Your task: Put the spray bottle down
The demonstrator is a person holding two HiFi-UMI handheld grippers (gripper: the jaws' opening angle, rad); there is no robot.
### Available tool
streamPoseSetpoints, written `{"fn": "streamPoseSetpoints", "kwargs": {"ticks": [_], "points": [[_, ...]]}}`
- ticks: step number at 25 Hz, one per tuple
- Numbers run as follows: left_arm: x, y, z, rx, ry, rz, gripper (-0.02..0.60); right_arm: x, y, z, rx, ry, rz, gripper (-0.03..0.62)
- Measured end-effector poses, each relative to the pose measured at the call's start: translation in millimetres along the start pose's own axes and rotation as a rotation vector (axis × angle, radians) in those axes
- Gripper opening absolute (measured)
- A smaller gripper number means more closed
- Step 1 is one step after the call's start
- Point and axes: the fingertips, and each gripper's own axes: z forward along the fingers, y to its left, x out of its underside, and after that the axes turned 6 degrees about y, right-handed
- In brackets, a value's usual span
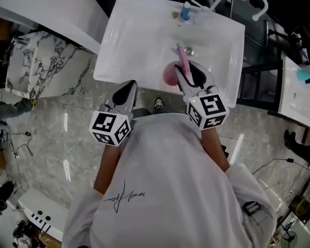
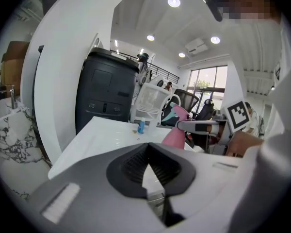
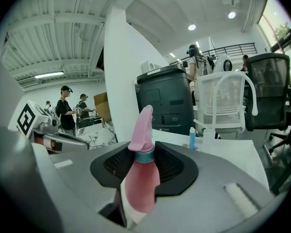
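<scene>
While the pink spray bottle (image 3: 140, 178) was pinched in the right gripper (image 1: 192, 75) over the white washbasin's (image 1: 129, 40) near edge, not yet set down, the left gripper (image 1: 126, 92) hung empty, jaws pressed together.

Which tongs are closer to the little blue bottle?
Right. Right tongs, gripping the spray bottle, are over the sink near the blue bottle; left tongs are at the sink's edge.

A pink spray bottle (image 1: 170, 73) is held in the right gripper (image 1: 188, 74) over the near edge of a white desk (image 1: 139, 40). The left gripper (image 1: 128, 88) is held beside it at that edge, with nothing in it. 1 small blue bottle (image 1: 185, 12) is seen at the desk's far side.
</scene>
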Motion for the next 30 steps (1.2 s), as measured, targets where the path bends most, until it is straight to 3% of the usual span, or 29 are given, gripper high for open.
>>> {"fn": "streamPoseSetpoints", "kwargs": {"ticks": [5, 16, 30], "points": [[11, 2, 2, -0.007, 0.021, -0.048, 0.04, -2, -9, -1, 0.034, -0.024, 0.004, 0.126], [19, 14, -3, -0.04, 0.036, -0.056, 0.04, -5, -15, 2, 0.039, -0.03, -0.008, 0.126], [5, 25, 24, 0.016, 0.049, -0.038, 0.04, -23, -24, 18, 0.057, -0.033, -0.028, 0.125]]}}
